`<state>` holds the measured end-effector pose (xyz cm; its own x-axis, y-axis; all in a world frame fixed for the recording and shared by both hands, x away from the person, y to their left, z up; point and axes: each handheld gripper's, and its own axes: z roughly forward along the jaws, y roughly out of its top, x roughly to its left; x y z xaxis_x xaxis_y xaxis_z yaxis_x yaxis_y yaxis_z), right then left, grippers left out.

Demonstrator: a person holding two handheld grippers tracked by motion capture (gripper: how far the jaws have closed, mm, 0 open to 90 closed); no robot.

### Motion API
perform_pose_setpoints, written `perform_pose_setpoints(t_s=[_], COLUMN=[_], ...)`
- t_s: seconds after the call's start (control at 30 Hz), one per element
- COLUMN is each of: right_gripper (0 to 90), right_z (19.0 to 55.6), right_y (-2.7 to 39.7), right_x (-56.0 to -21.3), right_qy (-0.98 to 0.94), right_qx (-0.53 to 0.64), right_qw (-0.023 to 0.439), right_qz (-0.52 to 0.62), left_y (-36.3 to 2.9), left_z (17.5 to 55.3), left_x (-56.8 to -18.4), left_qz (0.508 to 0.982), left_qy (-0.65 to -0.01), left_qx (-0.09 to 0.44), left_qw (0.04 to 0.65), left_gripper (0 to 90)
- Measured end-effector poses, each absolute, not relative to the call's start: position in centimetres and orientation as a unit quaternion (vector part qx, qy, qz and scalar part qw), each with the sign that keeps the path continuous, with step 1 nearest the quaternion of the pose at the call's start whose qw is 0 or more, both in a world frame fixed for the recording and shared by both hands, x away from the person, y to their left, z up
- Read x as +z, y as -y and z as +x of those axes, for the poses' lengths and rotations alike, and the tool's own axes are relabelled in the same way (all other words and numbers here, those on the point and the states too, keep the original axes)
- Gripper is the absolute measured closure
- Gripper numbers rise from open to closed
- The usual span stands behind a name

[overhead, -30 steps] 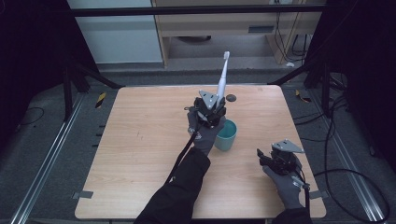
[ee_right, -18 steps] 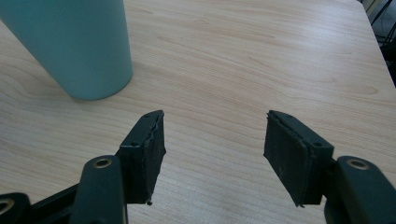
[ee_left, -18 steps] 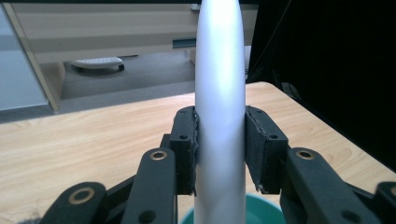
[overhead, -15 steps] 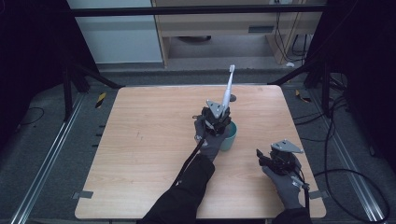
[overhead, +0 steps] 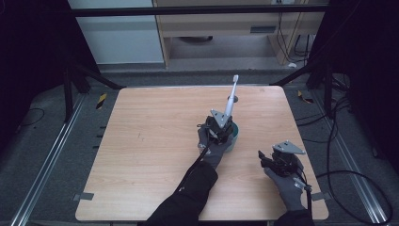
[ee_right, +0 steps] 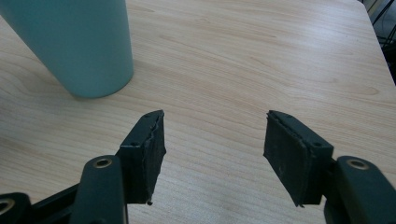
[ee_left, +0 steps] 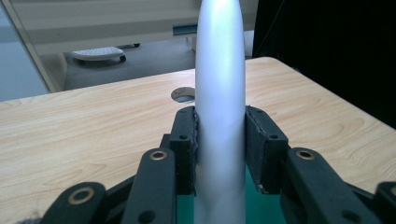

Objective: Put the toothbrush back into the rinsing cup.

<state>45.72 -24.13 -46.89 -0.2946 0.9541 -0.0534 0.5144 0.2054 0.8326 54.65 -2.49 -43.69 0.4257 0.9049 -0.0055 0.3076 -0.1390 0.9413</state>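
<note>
Now left tongs (overhead: 220, 128) hold toothbrush (overhead: 230, 98) more upright over cup (overhead: 232, 139).

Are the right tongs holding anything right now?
No, the right tongs are open with only bare table between the jaws.

A laboratory recording bay is indicated. A bare wooden table (overhead: 155, 141) is set on a grey carpeted floor (overhead: 47, 141) and is flanked by metal floor rails (overhead: 44, 169) on both sides. Black curtains (overhead: 28, 47) are hung to left and right, supported on a black frame with a crossbar (overhead: 197, 10) overhead. Loose cables (overhead: 357, 179) are trailed over the floor at the right. Yellow-and-black marker tape (overhead: 101, 100) is stuck near the far table corners. A pale wooden bench (overhead: 221, 23) is seen beyond the table.
</note>
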Motion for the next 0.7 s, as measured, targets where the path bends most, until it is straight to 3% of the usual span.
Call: perform_pose_setpoints(t_s=[0.7], right_gripper=[38.1], right_z=[45.71], right_y=[24.11], right_x=[-46.74], right_qy=[-0.715], right_qx=[0.368], right_qw=[0.302], right_qz=[0.513], left_y=[2.83], left_z=[54.16], left_x=[-44.74], left_qz=[0.716], left_qy=[-0.434], left_qx=[0.287], left_qw=[0.464], left_gripper=[61.7])
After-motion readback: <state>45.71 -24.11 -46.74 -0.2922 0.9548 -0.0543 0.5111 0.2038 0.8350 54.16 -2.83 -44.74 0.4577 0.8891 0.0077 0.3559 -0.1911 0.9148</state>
